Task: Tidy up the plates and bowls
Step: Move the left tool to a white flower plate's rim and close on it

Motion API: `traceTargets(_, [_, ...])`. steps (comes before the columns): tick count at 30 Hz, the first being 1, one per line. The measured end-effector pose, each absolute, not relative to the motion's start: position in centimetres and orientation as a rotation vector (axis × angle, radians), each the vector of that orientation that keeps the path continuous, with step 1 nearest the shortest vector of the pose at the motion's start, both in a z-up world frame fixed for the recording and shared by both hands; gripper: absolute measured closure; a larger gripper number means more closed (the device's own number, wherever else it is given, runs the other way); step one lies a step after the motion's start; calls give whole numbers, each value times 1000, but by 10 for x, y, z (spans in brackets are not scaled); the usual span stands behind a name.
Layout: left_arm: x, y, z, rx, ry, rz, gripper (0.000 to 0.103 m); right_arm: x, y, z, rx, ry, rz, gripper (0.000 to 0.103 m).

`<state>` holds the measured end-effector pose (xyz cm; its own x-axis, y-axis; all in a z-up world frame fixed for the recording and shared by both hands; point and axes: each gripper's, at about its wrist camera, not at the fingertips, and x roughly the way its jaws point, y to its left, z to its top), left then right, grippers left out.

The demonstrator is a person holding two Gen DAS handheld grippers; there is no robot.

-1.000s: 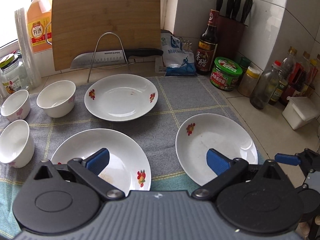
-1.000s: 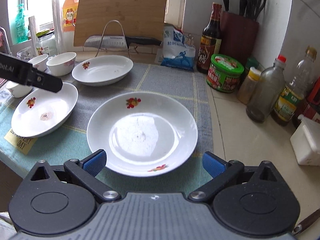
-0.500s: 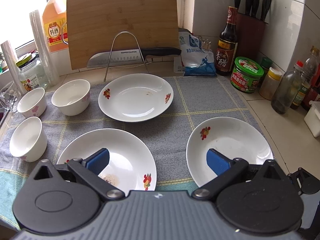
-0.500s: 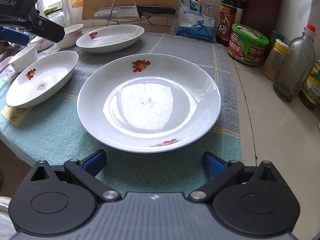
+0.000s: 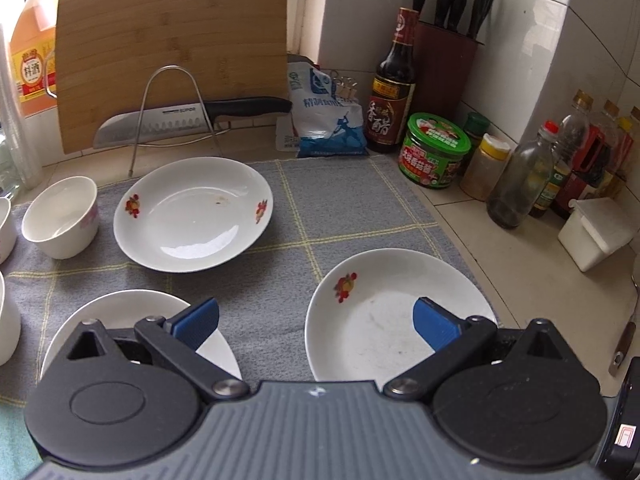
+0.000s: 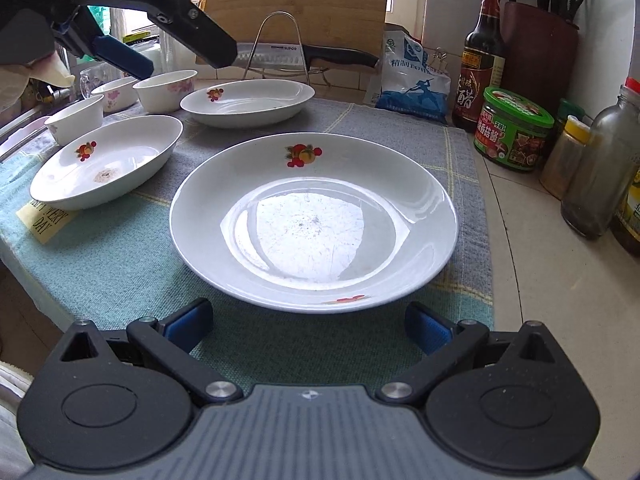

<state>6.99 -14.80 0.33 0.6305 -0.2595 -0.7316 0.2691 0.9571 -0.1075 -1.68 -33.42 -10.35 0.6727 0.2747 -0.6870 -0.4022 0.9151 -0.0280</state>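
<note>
Low in the right wrist frame, my right claw [image 6: 308, 322] stands wide open and empty, just short of the near plate [image 6: 314, 220] at frame centre on the cloth [image 6: 120, 256]. Glazed, rigid and breakable, likely slippery; I judge its near rim the hold. My left claw [image 5: 316, 320] hovers open, empty.

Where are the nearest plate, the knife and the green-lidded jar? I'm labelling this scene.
nearest plate [image 6: 314, 224]: right wrist view, on its shiny centre.
knife [image 5: 160, 122]: left wrist view, on the blade.
green-lidded jar [image 6: 516, 136]: right wrist view, on its labelled side.
</note>
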Motion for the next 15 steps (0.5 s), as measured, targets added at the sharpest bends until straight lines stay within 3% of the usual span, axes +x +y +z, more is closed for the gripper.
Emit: traceTargets(15, [124,-187,-26,240,927,-586,1,-8,-337,-106,-174,717,361,0])
